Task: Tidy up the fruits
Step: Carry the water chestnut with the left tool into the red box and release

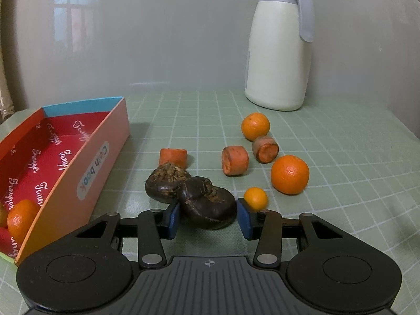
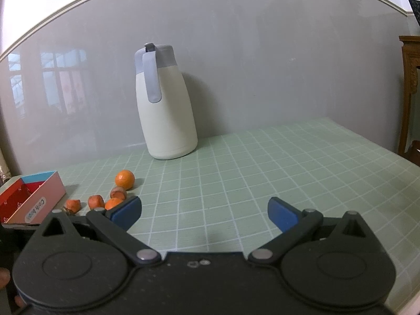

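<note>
In the left wrist view a dark water chestnut lies on the green checked mat between the blue pads of my left gripper, and both pads touch its sides. A second dark chestnut rests against it at the back left. Behind lie three carrot chunks, two oranges and a small kumquat beside the right pad. A red-lined box at the left holds an orange. My right gripper hovers open over bare mat, with nothing between its fingers.
A cream jug with a grey lid stands at the back by the grey wall. In the right wrist view the box and the fruit cluster sit far left. The table edge runs along the right side.
</note>
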A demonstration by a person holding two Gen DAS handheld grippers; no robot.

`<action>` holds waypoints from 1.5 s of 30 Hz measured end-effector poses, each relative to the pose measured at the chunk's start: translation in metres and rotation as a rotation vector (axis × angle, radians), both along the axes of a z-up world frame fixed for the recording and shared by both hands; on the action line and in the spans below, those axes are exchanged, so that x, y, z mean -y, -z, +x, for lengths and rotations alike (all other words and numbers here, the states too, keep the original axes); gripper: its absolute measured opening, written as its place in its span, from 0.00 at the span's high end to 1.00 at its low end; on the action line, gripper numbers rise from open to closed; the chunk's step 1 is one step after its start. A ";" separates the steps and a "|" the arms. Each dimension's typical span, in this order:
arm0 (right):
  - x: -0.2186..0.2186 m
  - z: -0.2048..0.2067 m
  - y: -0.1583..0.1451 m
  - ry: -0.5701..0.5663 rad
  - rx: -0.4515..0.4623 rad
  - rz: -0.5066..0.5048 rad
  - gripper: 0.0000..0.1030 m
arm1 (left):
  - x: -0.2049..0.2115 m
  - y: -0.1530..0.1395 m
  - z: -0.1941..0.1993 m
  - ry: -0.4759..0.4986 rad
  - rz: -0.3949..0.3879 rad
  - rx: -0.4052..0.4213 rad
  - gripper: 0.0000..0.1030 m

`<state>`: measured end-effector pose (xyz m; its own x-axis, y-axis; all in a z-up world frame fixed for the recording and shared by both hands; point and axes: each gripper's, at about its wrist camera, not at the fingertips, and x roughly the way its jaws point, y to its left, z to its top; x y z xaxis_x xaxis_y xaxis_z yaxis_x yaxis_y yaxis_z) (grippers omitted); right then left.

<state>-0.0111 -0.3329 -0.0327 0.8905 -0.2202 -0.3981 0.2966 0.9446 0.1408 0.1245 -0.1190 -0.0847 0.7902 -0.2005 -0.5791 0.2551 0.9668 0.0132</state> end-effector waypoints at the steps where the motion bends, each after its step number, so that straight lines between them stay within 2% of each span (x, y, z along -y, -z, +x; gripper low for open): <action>1: -0.001 0.000 0.000 0.002 0.000 0.000 0.00 | 0.000 0.000 -0.001 0.000 0.001 0.003 0.57; 14: -0.008 0.006 0.003 -0.016 -0.009 0.015 0.00 | -0.021 -0.024 -0.016 -0.015 0.001 0.071 0.57; 22: -0.022 0.014 0.004 -0.043 -0.013 0.023 0.00 | -0.059 -0.045 -0.020 -0.077 0.013 0.126 0.57; 29: -0.042 0.024 0.005 -0.082 -0.016 0.016 0.00 | -0.104 -0.054 -0.018 -0.171 0.028 0.153 0.57; 36: -0.063 0.035 0.006 -0.126 -0.023 0.002 0.00 | -0.154 -0.046 -0.002 -0.277 0.033 0.114 0.57; 45: -0.085 0.047 0.008 -0.166 -0.034 -0.014 0.00 | -0.190 -0.031 0.018 -0.342 0.019 0.040 0.57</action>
<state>0.0355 -0.2482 -0.0410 0.9011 -0.0768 -0.4267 0.1405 0.9828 0.1199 0.1429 0.0711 -0.0541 0.8322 0.0905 -0.5471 -0.0851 0.9957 0.0353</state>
